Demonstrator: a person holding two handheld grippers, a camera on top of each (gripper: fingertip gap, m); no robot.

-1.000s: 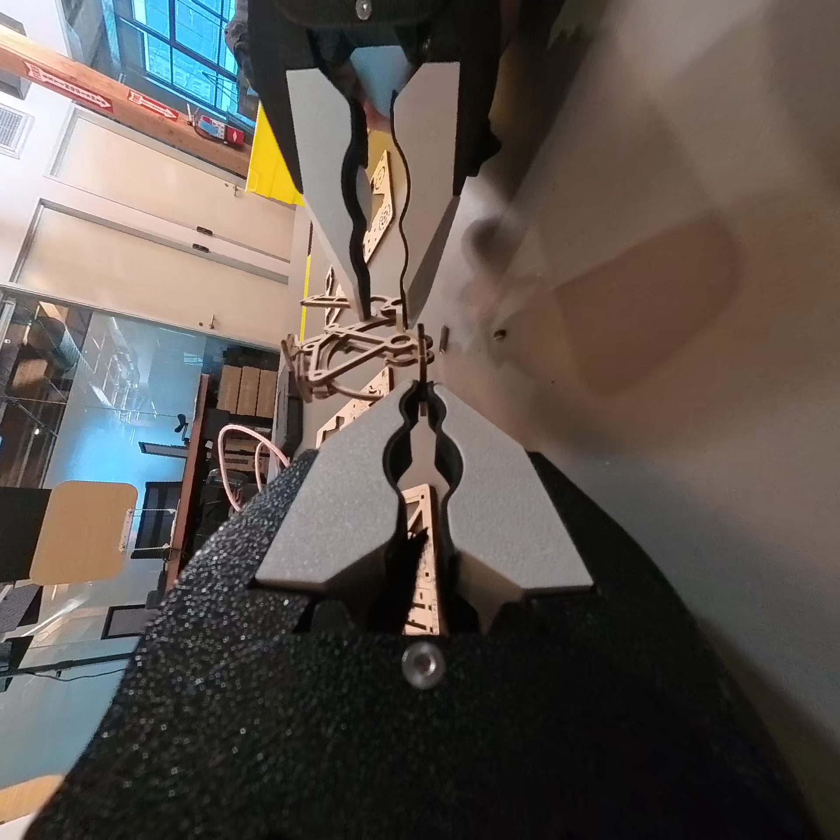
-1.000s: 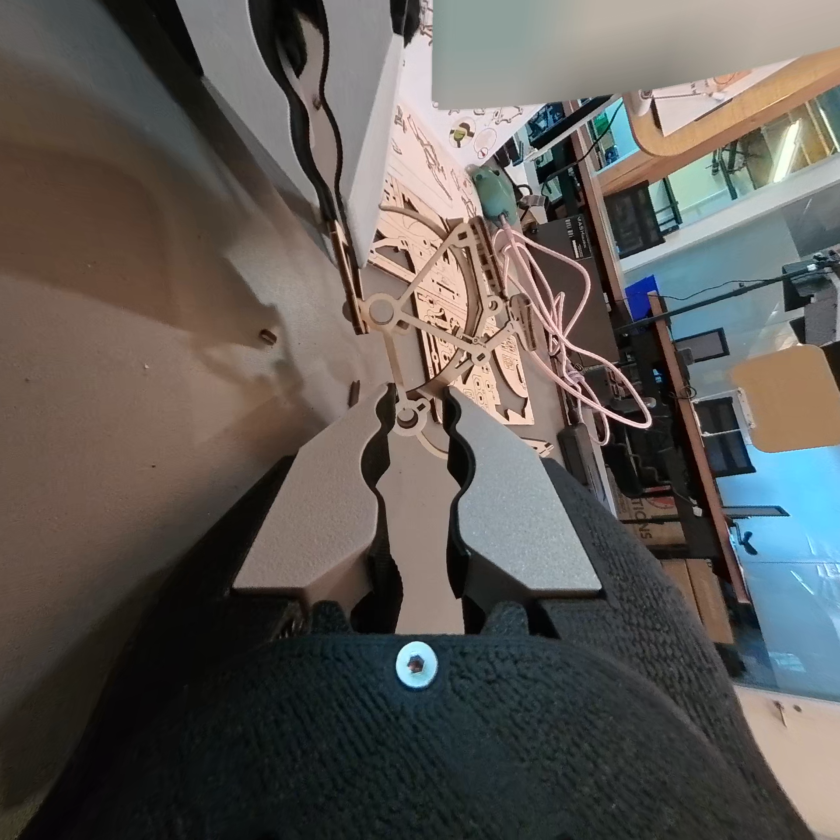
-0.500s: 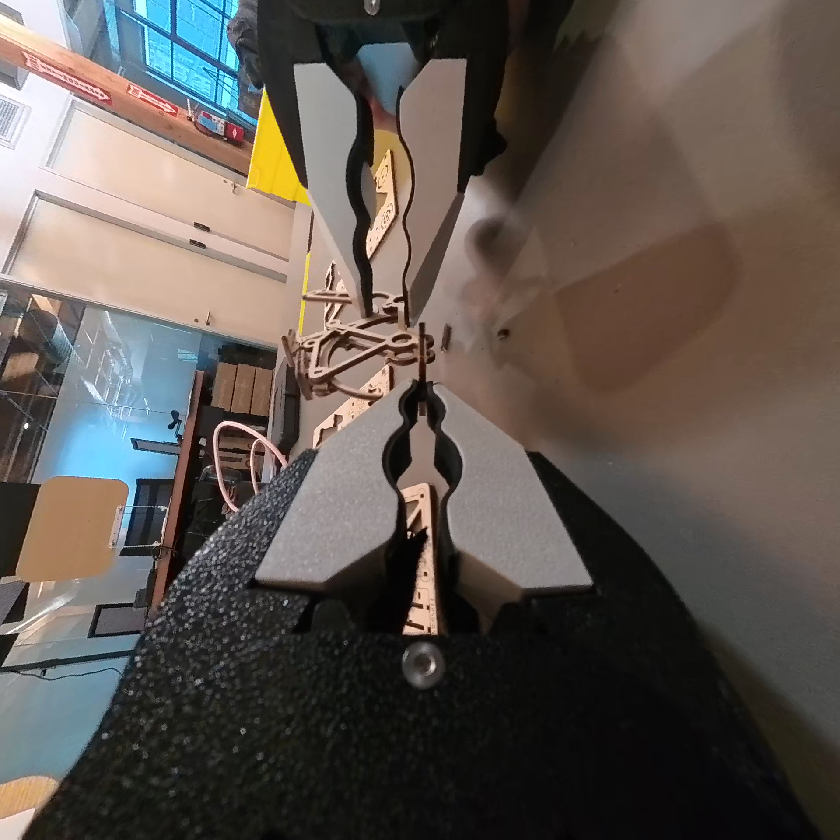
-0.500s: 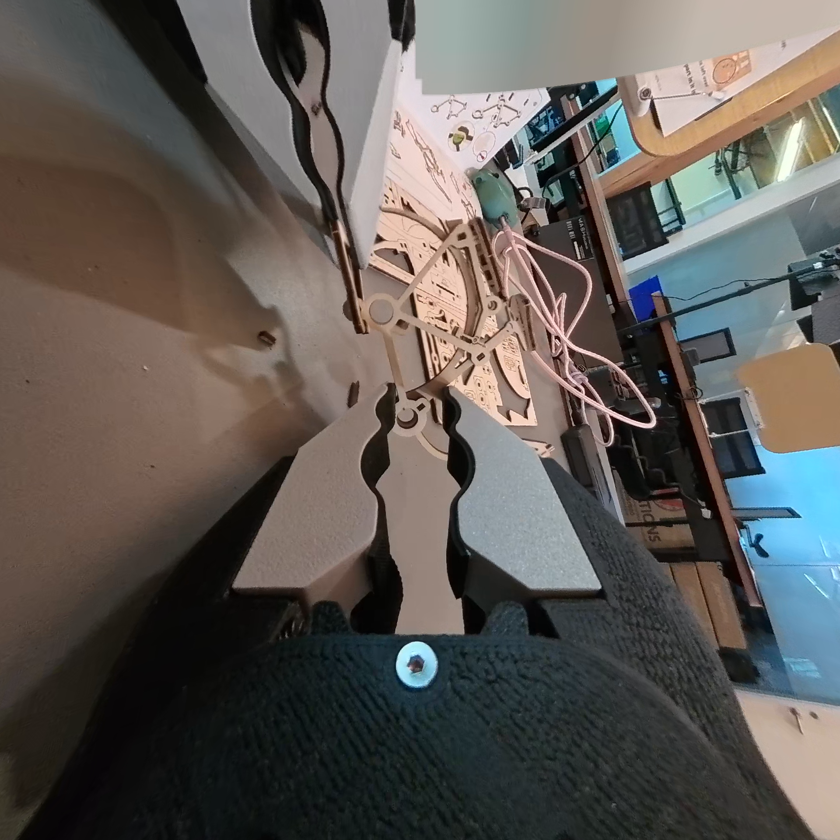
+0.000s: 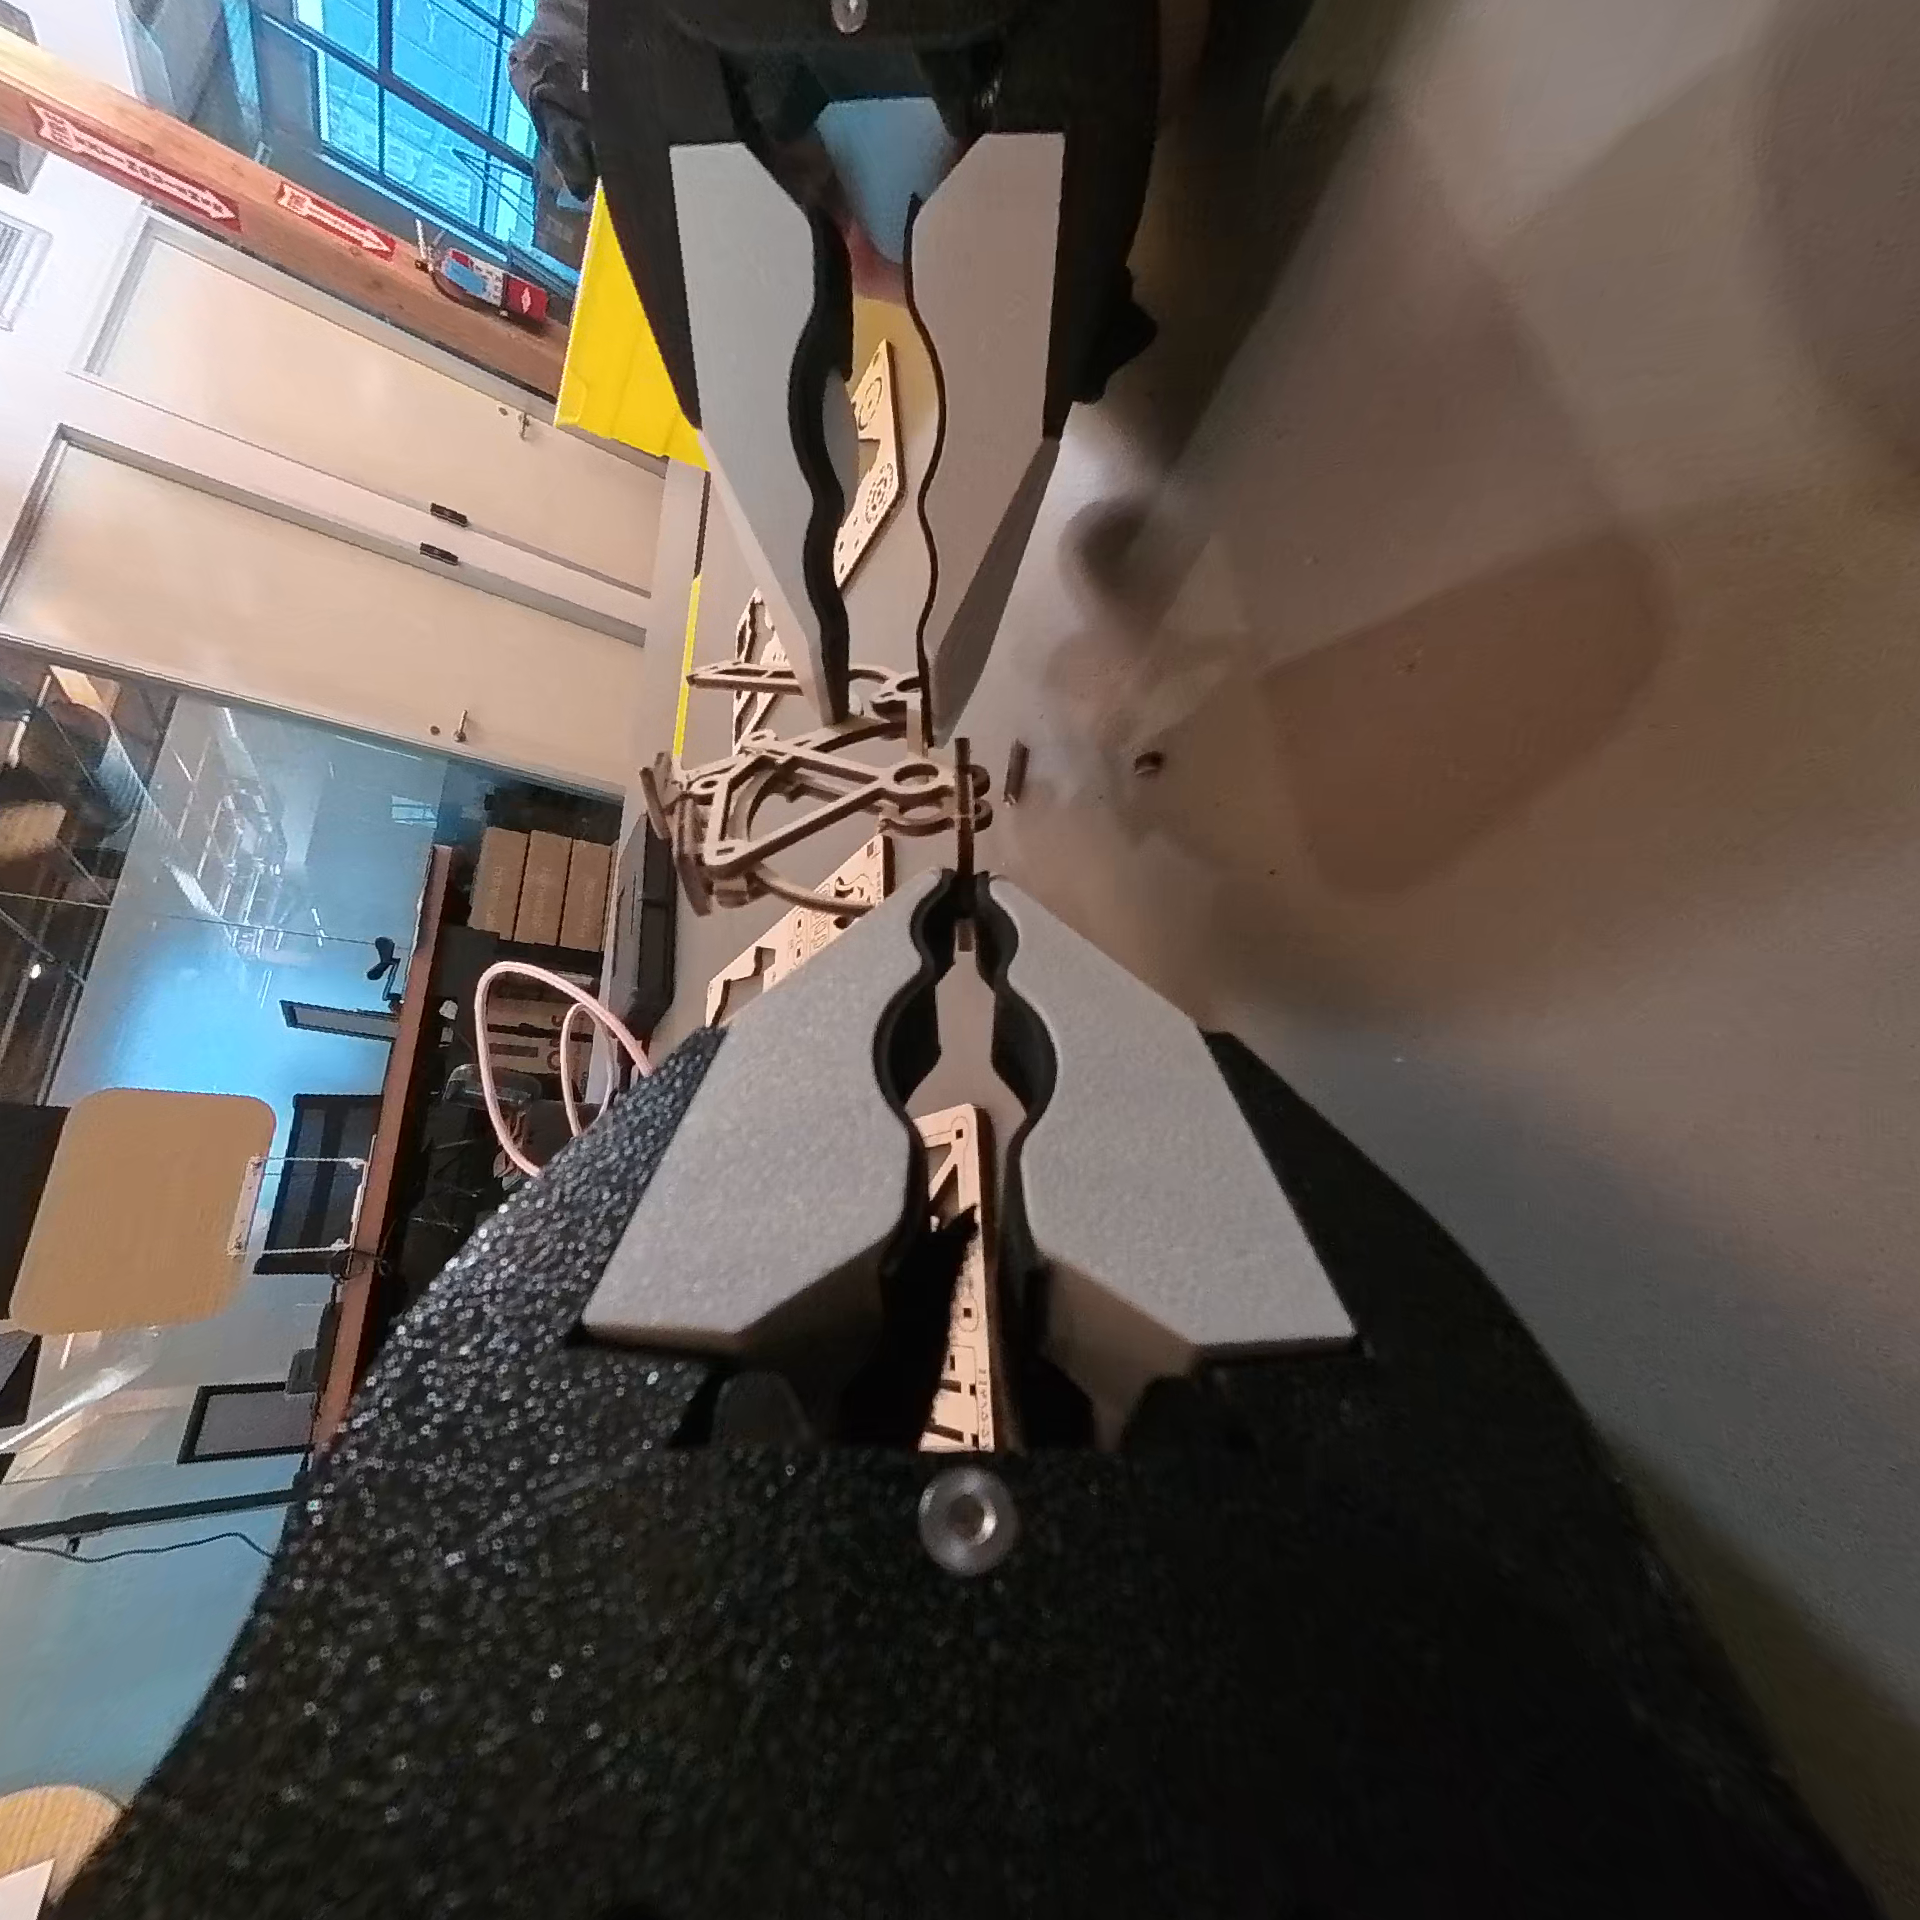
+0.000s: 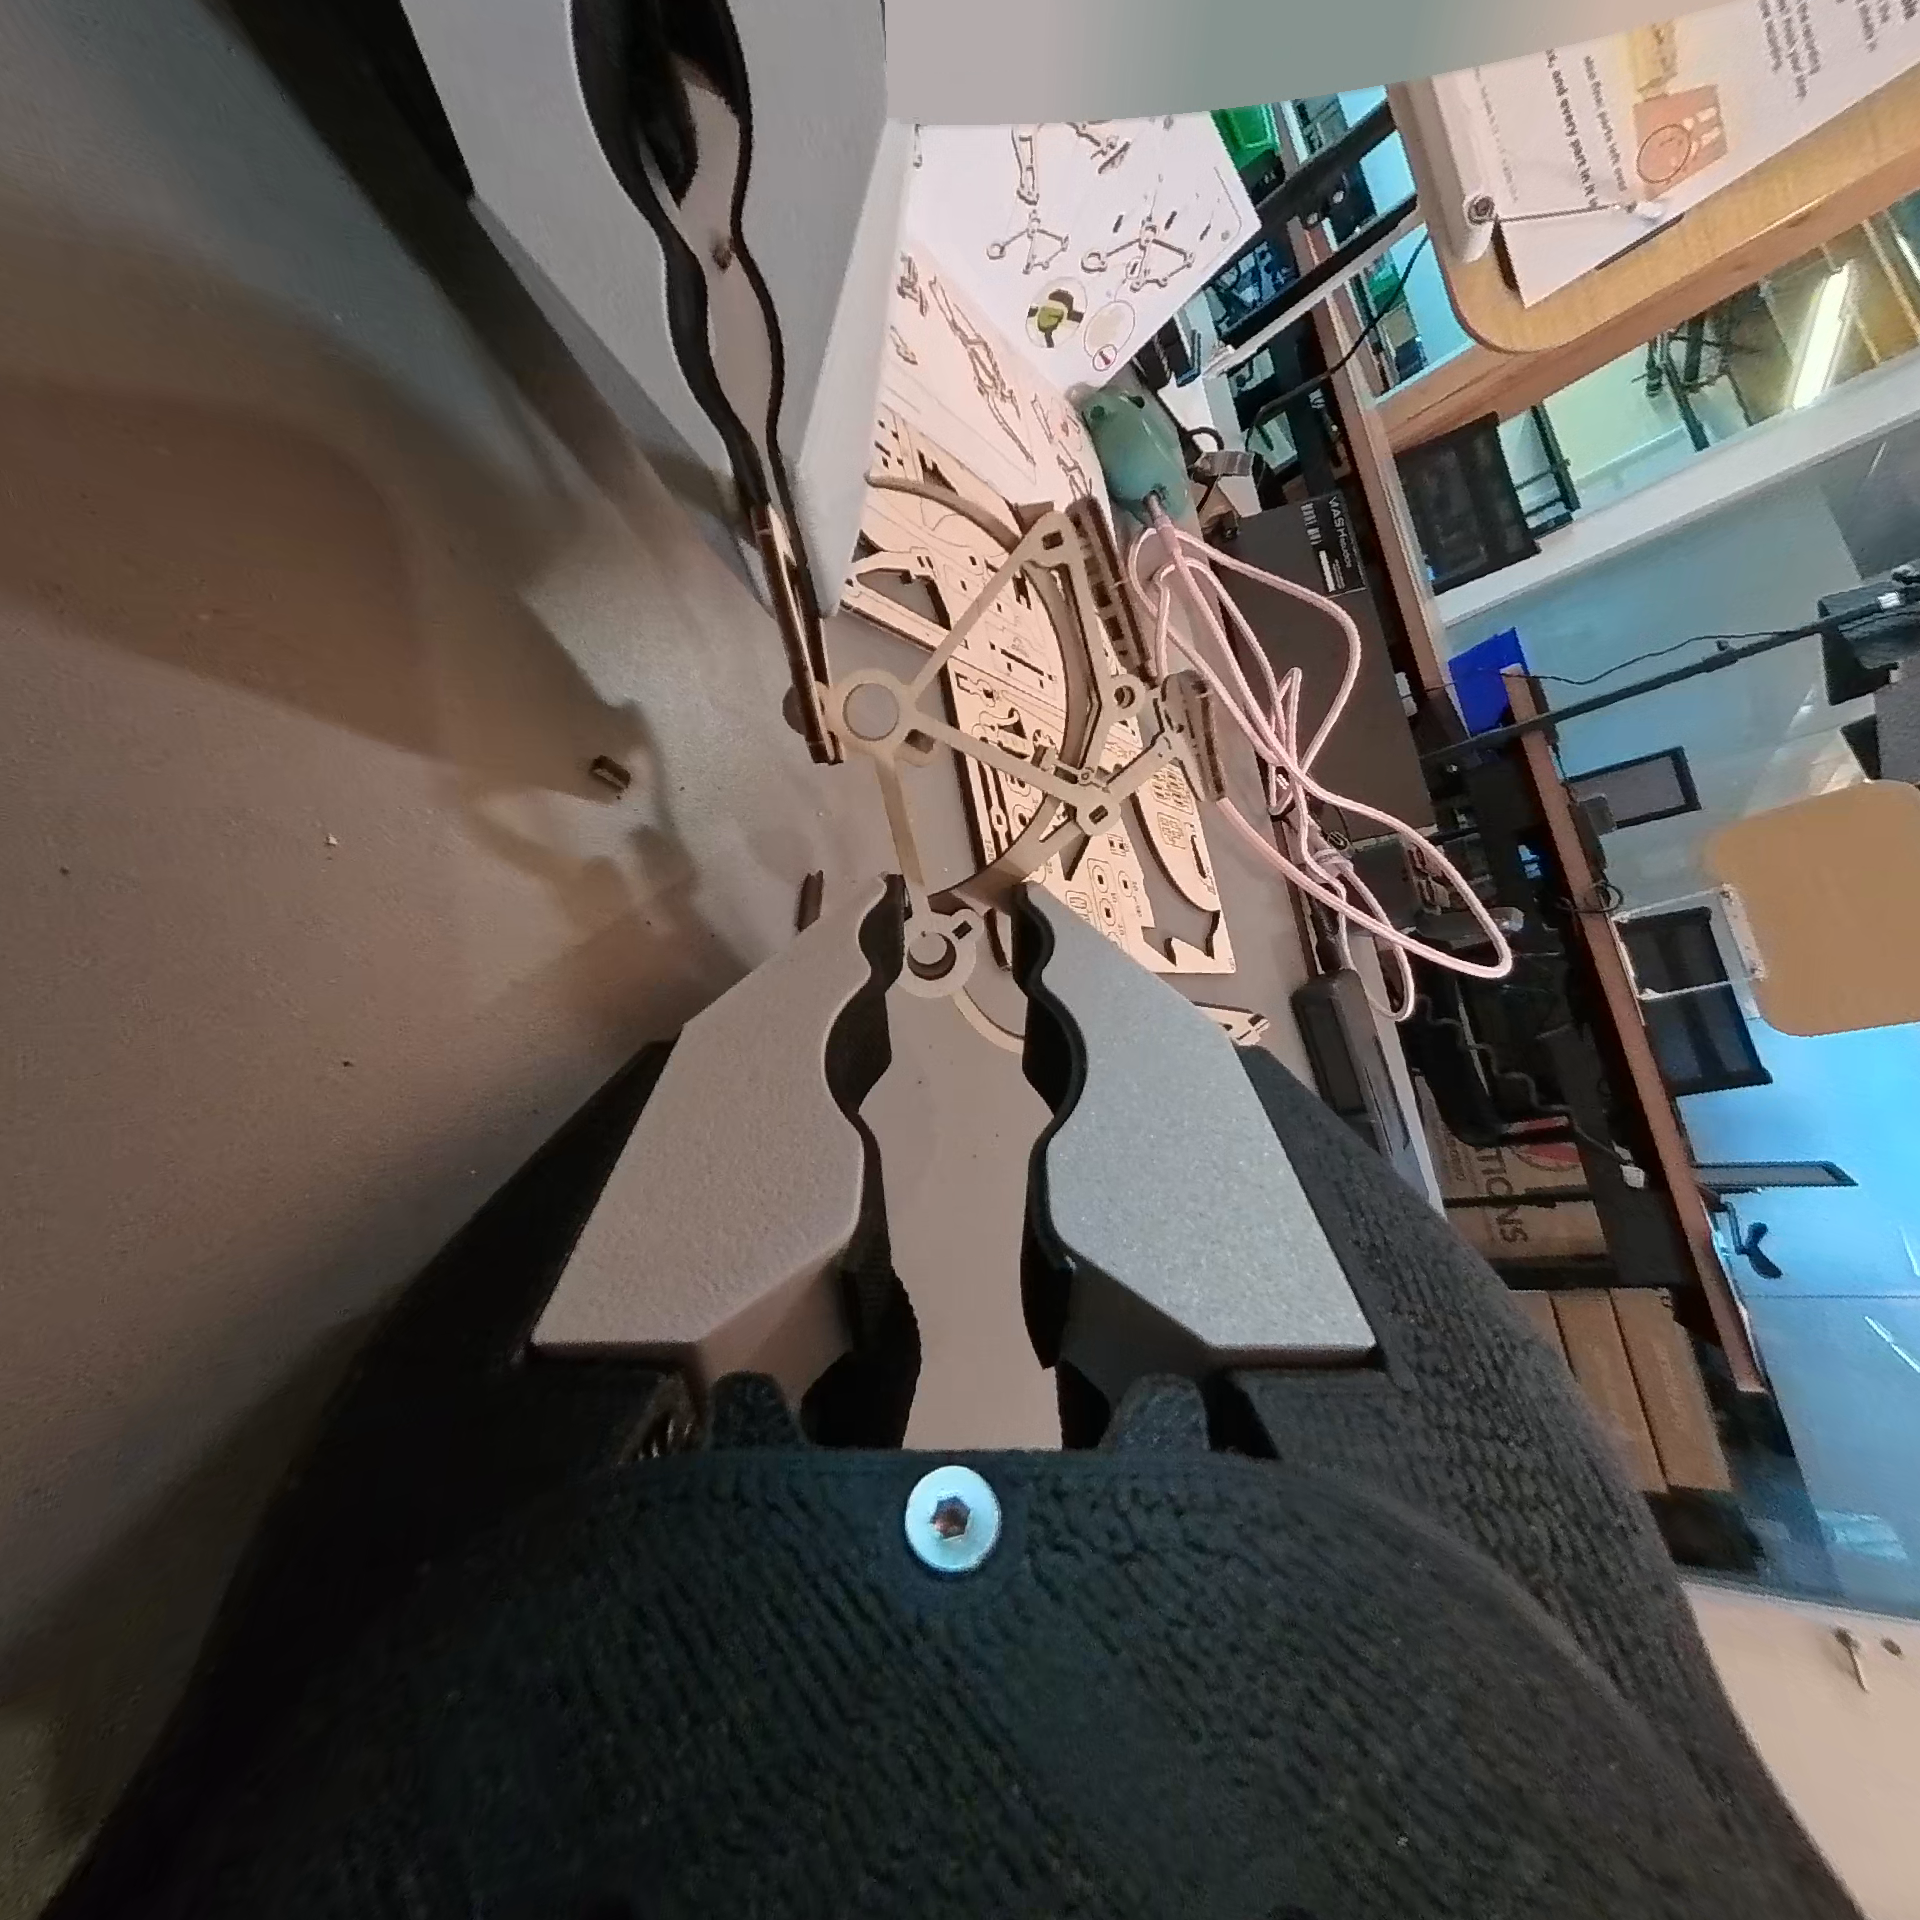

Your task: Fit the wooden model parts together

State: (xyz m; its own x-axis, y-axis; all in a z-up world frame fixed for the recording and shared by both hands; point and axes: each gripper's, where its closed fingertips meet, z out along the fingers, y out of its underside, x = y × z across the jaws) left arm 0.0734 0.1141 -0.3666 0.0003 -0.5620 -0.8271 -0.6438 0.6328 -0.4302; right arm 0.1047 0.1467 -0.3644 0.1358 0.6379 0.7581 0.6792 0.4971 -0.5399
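I'm standing in what is looking like a workshop or maker lab inside an office building: a grey tabletop (image 6: 260,935) is carrying laser-cut wooden part sheets (image 6: 1039,727) and a printed instruction sheet (image 6: 1091,239) toward its far edge, with a pink cable (image 6: 1299,727) trailing off that edge. Beyond it, glass partition walls (image 5: 208,883) are showing more desks and stacked cardboard boxes (image 5: 540,883), and large industrial windows (image 5: 416,94) are letting in daylight above a timber beam (image 5: 208,197).
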